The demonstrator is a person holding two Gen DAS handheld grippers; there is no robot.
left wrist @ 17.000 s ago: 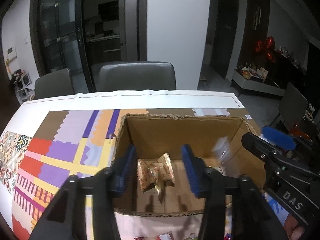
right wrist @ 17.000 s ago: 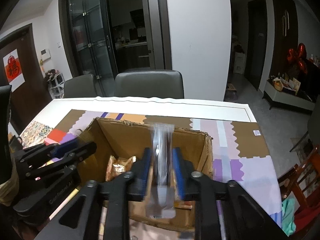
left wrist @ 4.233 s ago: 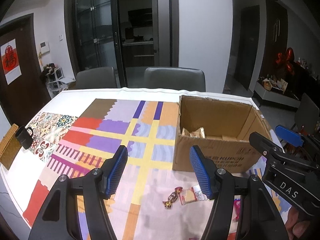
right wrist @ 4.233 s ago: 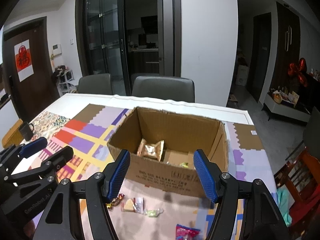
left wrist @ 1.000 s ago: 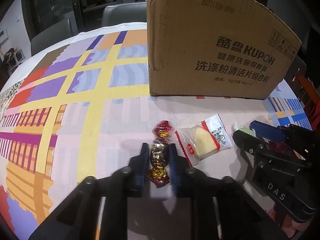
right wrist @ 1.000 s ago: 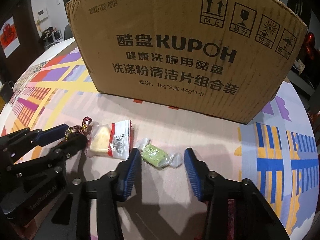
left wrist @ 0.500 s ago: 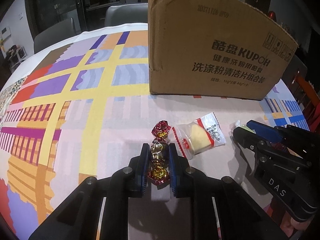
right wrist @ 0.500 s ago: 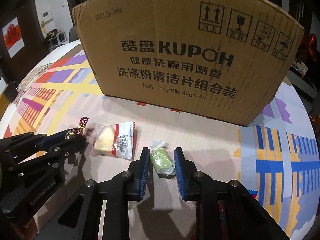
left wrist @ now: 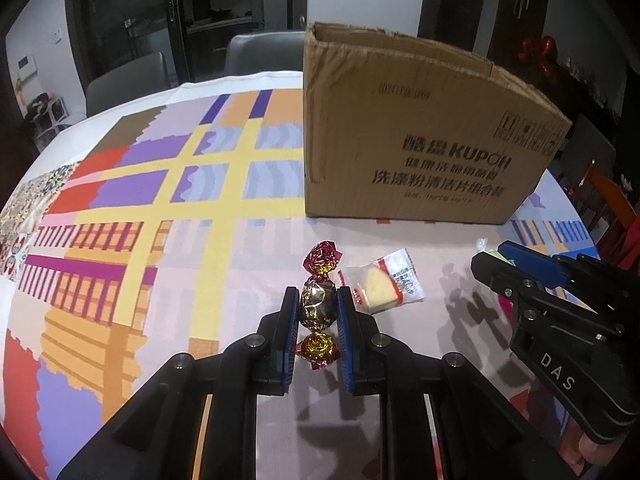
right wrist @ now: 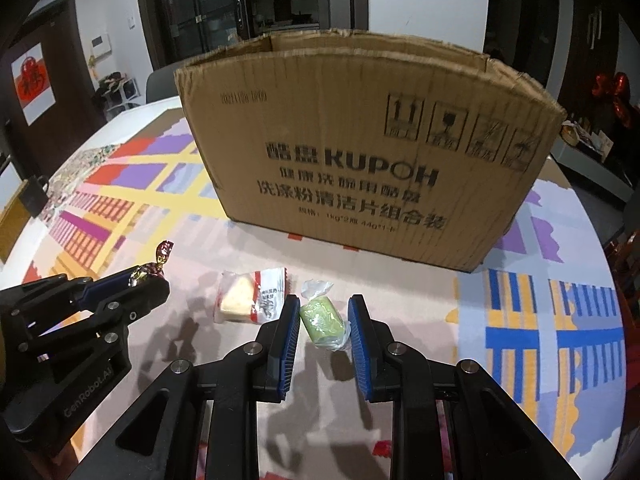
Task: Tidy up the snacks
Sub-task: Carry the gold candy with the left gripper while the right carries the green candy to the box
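Observation:
My left gripper [left wrist: 318, 304] is shut on a gold and red foil candy [left wrist: 318, 306] and holds it just above the table. It also shows in the right wrist view [right wrist: 148, 276]. My right gripper [right wrist: 323, 320] is shut on a green wrapped candy [right wrist: 322, 322], lifted off the table. A clear packet with a yellow cake [left wrist: 382, 282] lies on the table between the grippers; it also shows in the right wrist view [right wrist: 250, 294]. The open cardboard box [right wrist: 360, 152] stands behind, printed side facing me.
The table wears a colourful patchwork cloth [left wrist: 160, 208]. Grey chairs [left wrist: 256, 50] stand at the far side. A red packet [right wrist: 380, 450] lies under my right gripper. The table edge curves away on the right [right wrist: 600, 248].
Both grippers have risen from the table with their candies held. The box top edge now shows more; the yellow cake packet stays where it lay.

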